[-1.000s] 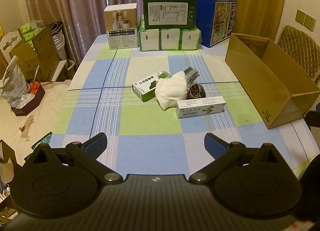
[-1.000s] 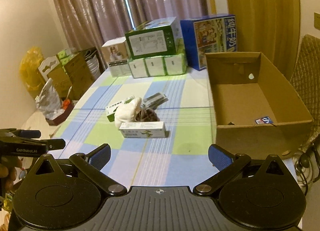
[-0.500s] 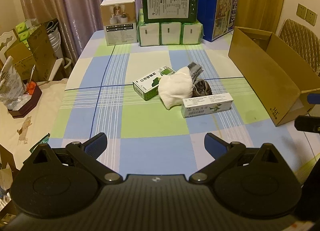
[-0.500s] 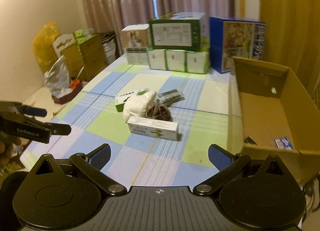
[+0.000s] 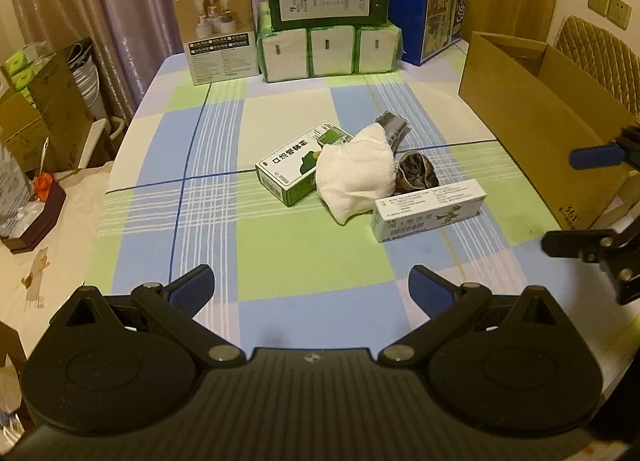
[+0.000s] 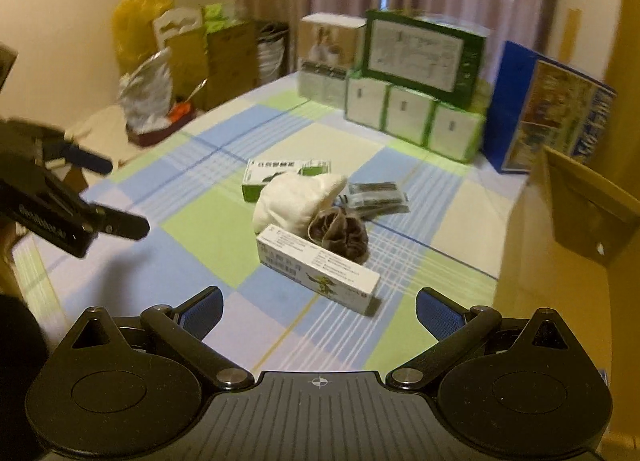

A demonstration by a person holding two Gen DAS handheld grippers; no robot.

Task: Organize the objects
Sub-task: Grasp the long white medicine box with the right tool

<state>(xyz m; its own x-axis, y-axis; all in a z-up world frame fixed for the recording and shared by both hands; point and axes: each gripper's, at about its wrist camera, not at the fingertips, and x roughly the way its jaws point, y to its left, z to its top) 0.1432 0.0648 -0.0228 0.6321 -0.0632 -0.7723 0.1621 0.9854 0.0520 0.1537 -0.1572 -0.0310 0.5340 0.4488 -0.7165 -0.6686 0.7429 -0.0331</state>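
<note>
Hovering wide-open, empty (both): left gripper (image 5: 310, 287), right gripper (image 6: 318, 307), near long white box (image 6: 318, 269).

The left gripper (image 5: 311, 288) hovers with jaws wide apart over the checked tablecloth (image 5: 280, 273). Beyond it a white cloth bundle (image 5: 354, 177) lies touching a green box (image 5: 296, 169) and a long white carton (image 5: 428, 215). An open cardboard box (image 5: 536, 133) stands right.

Mid-table cluster: green-white box (image 5: 298, 170) lying flat; white cloth pouch (image 5: 356, 177) leaning on it; dark crumpled bag (image 5: 418, 177) touching the pouch; long white carton (image 5: 430, 215) flat in front; dark packet (image 5: 394, 127) behind. Open cardboard box (image 5: 536, 117) at right edge.
</note>
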